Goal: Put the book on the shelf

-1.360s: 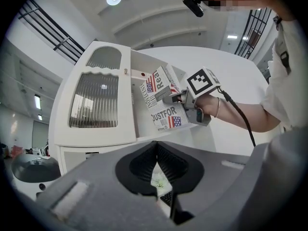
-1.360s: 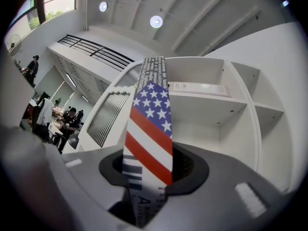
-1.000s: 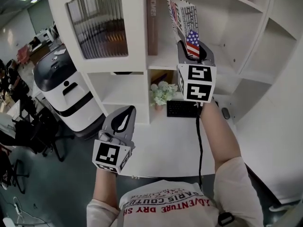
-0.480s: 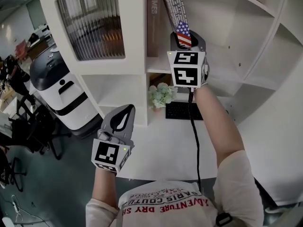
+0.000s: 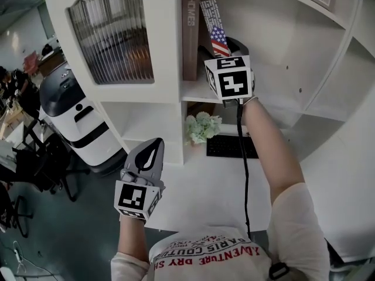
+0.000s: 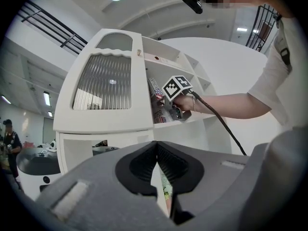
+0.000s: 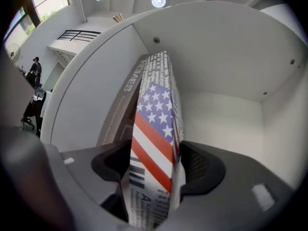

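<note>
one flag-cover book [image 5: 215, 27] tilted in the shelf cubby [image 5: 281, 63], leaning on one brown book [image 5: 190, 34], so two books in there, right tongs [image 5: 225, 44] letting go around the flag one, left tongs [image 6: 158, 170] clenched on nothing, down by the bench [image 5: 199, 183]

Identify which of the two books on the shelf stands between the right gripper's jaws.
The book with the stars-and-stripes spine, which leans against the plain brown book. The right gripper's jaws are opening around it.
</note>
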`<state>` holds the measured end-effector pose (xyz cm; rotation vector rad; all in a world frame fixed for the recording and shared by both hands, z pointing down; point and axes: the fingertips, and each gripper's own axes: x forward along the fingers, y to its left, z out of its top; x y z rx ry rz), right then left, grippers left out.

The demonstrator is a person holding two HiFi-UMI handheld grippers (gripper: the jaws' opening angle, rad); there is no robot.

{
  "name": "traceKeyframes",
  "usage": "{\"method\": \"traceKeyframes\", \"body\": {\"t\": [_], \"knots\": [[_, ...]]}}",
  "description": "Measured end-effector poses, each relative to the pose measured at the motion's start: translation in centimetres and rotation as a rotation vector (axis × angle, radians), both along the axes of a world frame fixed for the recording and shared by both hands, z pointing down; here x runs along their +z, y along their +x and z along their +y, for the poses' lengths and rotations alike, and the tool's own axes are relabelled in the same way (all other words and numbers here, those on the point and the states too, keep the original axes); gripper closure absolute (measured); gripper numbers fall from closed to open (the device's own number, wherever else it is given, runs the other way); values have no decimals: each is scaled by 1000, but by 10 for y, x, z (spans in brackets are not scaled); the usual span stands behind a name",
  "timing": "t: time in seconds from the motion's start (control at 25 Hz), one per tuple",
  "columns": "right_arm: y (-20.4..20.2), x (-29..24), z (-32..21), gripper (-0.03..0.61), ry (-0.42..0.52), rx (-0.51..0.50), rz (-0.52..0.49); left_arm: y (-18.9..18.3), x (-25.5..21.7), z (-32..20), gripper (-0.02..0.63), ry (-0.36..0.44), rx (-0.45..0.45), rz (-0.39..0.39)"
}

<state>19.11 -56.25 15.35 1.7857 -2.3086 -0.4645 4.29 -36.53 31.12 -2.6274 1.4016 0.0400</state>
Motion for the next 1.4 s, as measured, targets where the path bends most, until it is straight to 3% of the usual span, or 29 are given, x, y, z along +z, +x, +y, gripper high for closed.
{"method": "traceKeyframes", "body": {"t": [0.4,0.56,0.76,1.0,1.32,1.4], "knots": [[6,5,-24,266,-82,-19,-69,8,6,-8,609,-13,-9,-4],[10,-7,-12,196,-8,-30,-94,11,8,-8,609,-17,-9,-17],[1,-13,24,198,99,0,35,14,3,-2,609,0,-2,-25],[-3,-17,80,209,134,-64,-1,18,-10,16,609,39,21,-39],[13,4,158,516,228,-74,-75,22,-7,39,609,33,60,-28],[18,19,170,536,216,-65,-68,26,-1,45,609,23,76,-36]]}}
